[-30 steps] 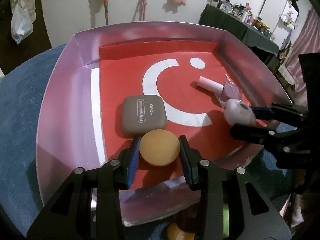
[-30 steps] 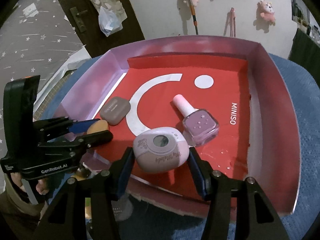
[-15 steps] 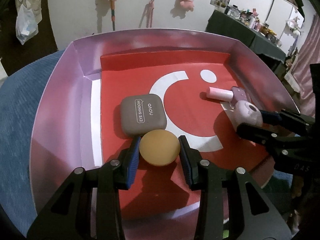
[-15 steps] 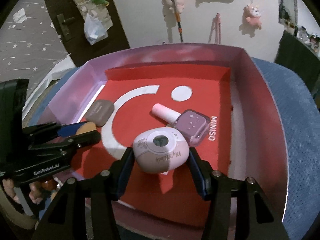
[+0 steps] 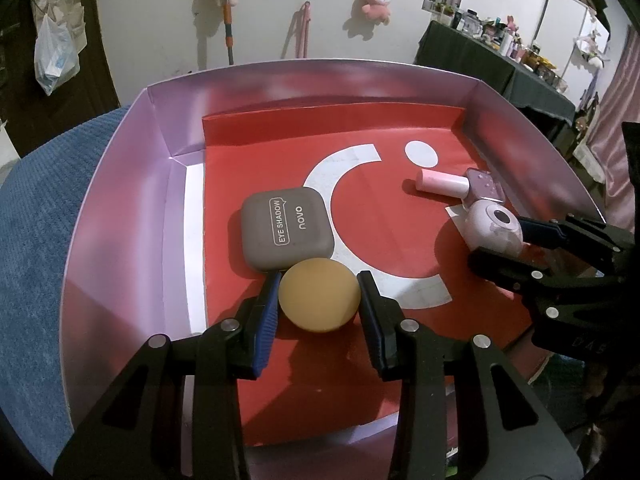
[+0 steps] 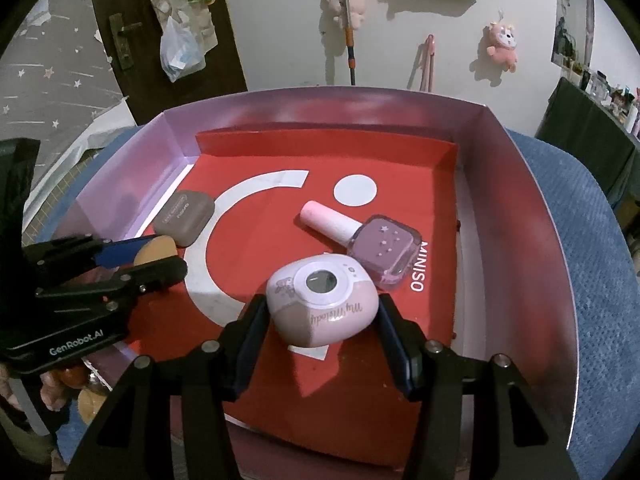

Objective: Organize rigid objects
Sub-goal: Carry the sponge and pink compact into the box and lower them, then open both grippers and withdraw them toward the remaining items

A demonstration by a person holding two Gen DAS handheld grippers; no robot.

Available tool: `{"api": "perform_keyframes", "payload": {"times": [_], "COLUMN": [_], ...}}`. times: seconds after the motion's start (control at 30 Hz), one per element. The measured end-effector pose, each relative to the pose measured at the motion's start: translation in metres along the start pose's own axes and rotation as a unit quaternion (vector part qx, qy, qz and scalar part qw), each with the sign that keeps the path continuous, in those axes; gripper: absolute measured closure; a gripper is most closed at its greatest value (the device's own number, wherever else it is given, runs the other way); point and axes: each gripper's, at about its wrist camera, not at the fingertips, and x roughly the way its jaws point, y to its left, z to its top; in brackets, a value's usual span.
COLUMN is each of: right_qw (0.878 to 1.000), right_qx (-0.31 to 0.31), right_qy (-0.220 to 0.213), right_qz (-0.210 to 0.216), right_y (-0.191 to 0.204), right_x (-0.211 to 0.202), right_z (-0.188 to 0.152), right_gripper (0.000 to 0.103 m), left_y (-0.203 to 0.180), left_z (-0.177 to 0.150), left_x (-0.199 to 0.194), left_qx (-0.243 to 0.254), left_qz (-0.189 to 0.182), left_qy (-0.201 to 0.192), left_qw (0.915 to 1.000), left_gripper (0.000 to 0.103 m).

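Note:
My left gripper (image 5: 319, 294) is shut on an orange round sponge puff (image 5: 319, 295), held low over the red floor of the box (image 5: 384, 360), right in front of a brown eye shadow case (image 5: 287, 231). My right gripper (image 6: 322, 314) is shut on a pale pink rounded toy camera (image 6: 322, 306), close beside a purple nail polish bottle (image 6: 382, 250) that lies on its side with a pink cap. The left gripper (image 6: 140, 260) with the puff (image 6: 154, 250) shows at the left of the right wrist view, the eye shadow case (image 6: 185, 217) behind it.
The box has shiny pink-purple walls (image 5: 120, 208) and stands on a blue textured surface (image 6: 592, 280). Red floor in the middle and at the back of the box is bare. A hand (image 6: 48, 394) and small round objects show below the left gripper, outside the box.
Both grippers have moved further in over the box floor with their objects still held. The toy camera now sits closer to the nail polish bottle.

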Motion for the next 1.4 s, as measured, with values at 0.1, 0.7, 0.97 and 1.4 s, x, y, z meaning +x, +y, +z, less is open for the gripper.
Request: {"api": "perform_keyframes", "payload": {"times": [0.1, 0.7, 0.97, 1.4], "right_qw": [1.000, 1.000, 0.999, 0.997], "right_qx": [0.002, 0.017, 0.015, 0.010], "right_qy": [0.000, -0.008, -0.027, -0.062], "right_qz": [0.002, 0.008, 0.015, 0.049], "right_y": [0.000, -0.008, -0.006, 0.005], "right_x": [0.000, -0.003, -0.019, -0.060], "right_z": [0.000, -0.002, -0.005, -0.018], "right_gripper": [0.045, 0.037, 0.027, 0.012], "left_y": [0.000, 0.002, -0.007, -0.014], "left_z": [0.000, 0.001, -0.003, -0.016], "left_x": [0.000, -0.006, -0.023, -0.050], "left_qx": [0.001, 0.000, 0.027, 0.043], "left_qz": [0.003, 0.008, 0.039, 0.064], "left_qy": [0.000, -0.006, -0.041, -0.074], "left_qw": [1.0000, 0.9999, 0.9981, 0.9942], "left_gripper": [0.067, 0.049, 0.037, 0.030]}}
